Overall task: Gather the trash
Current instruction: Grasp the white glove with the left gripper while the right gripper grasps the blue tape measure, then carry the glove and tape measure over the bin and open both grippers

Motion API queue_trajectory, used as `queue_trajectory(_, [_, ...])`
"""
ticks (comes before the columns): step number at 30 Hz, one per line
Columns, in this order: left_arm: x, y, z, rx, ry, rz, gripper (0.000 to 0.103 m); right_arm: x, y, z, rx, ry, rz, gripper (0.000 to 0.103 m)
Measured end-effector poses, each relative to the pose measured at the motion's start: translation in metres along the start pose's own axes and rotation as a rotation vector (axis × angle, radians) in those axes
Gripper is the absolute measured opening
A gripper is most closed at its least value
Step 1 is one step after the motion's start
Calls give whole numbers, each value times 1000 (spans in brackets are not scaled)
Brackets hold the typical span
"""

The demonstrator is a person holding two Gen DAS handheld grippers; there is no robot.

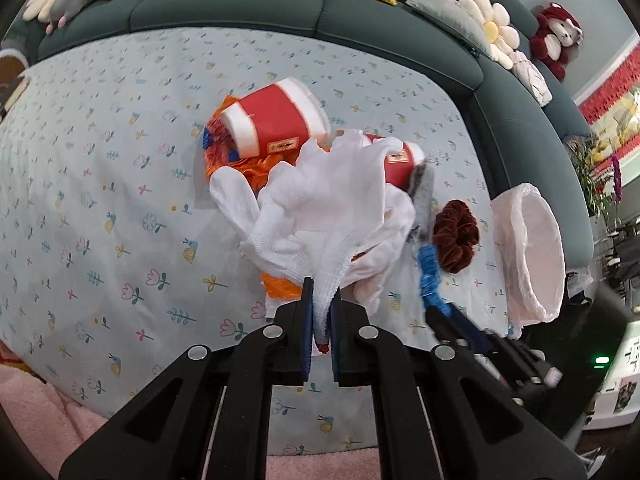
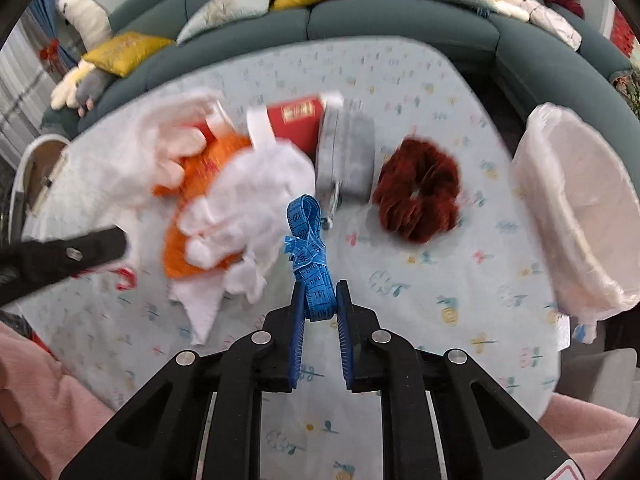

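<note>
White knit glove (image 1: 332, 216) pinched by left hand-held gripper (image 1: 322, 312) over the pile mid-counter (image 1: 100, 200); right hand-held gripper (image 2: 320, 300) clamps coiled blue measuring tape (image 2: 310, 256). Lift clear before swinging right to pink-lined bin (image 2: 580, 208), avoiding snags.

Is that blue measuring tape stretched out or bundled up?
Bundled up. The blue measuring tape is looped and knotted on itself, pinched between the right gripper's fingers.
</note>
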State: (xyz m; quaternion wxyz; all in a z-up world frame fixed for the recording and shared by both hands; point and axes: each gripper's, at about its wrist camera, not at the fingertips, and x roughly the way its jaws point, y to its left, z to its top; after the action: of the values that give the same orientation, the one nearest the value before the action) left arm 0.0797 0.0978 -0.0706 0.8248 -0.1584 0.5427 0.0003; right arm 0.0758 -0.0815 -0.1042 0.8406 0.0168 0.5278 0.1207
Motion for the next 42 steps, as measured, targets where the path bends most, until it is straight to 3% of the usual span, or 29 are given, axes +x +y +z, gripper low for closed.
queue_trajectory(9, [-23, -57, 7, 119, -49, -32, 7, -76, -32, 25, 38, -156, -4, 14])
queue_trajectory(18, [-33, -138, 17, 242, -81, -102, 7, -124, -104, 43, 112, -263, -92, 14])
queue_trajectory(32, [7, -255, 17, 386, -16, -207, 7, -131, -216, 37, 241, -260, -229, 14])
queue_trajectory(42, [33, -310, 16, 473, 25, -250, 7, -117, -252, 43, 285, -239, -252, 14])
